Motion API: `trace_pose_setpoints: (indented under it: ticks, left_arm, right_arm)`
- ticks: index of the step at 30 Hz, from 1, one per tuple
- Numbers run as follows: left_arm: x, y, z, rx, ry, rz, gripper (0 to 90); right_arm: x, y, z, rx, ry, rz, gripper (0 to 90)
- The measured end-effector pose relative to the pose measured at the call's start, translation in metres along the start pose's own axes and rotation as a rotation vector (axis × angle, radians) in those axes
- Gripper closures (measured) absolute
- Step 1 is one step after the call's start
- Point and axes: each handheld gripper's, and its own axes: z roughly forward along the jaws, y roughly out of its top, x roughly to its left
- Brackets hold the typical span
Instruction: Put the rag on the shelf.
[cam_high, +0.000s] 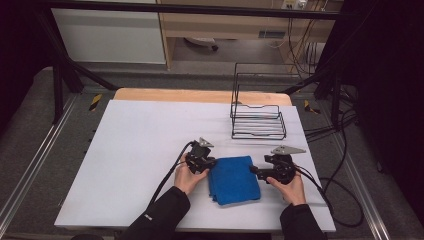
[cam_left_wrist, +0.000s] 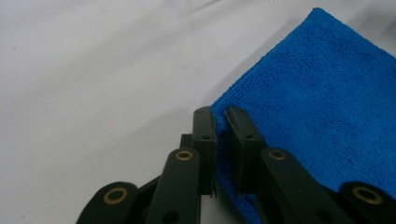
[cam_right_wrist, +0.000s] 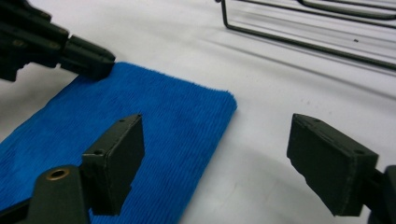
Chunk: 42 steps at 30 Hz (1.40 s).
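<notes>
The folded blue microfibre cloth (cam_high: 233, 179) was laid flat on the white desk (cam_high: 140, 145). Its left edge was pinched by the left tongs (cam_left_wrist: 220, 116), apparently for lifting. The right tongs (cam_right_wrist: 215, 158) were spread wide over its right edge, nothing gripped.

A white-covered bench (cam_high: 140, 150) fills the middle of the high view, its pale wooden edge showing along the far side. A folded blue cloth (cam_high: 233, 179) lies flat on the covering at the near right, its long sides running roughly near to far. A black wire rack (cam_high: 258, 119) stands on the bench at the far right, well apart from the cloth, its tall back frame rising at the far end. The left half of the covering is bare white, faintly creased in the left gripper view. Beyond the right edge, dark cables trail across the grey floor (cam_high: 30, 140) around the bench.
</notes>
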Motion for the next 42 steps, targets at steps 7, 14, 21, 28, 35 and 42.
trace_pose_setpoints:
  ticks: [7,14,21,28,35,42]
  left_arm:
    - [0.0,-0.003,0.001,-0.016,0.002,-0.004,82.8]
    - [-0.001,-0.003,0.001,-0.019,0.004,0.001,82.8]
    - [0.002,-0.003,0.001,-0.015,-0.01,-0.003,82.8]
    - [0.002,-0.003,0.001,-0.018,-0.016,-0.002,83.3]
    - [0.009,-0.006,-0.002,-0.044,-0.061,-0.049,84.6]
    - [0.006,-0.005,-0.012,-0.106,-0.075,-0.043,84.7]
  right_arm:
    - [-0.008,0.012,0.02,0.011,-0.006,0.038,34.0]
    - [-0.012,0.013,0.035,0.078,0.006,0.04,52.4]
    - [-0.01,0.012,0.038,0.122,0.048,0.031,70.4]
    - [-0.011,0.014,0.04,0.149,0.084,0.069,82.7]
    - [-0.009,0.016,0.034,0.126,0.082,0.075,85.7]
    - [-0.003,0.019,0.021,0.073,0.072,0.062,85.7]
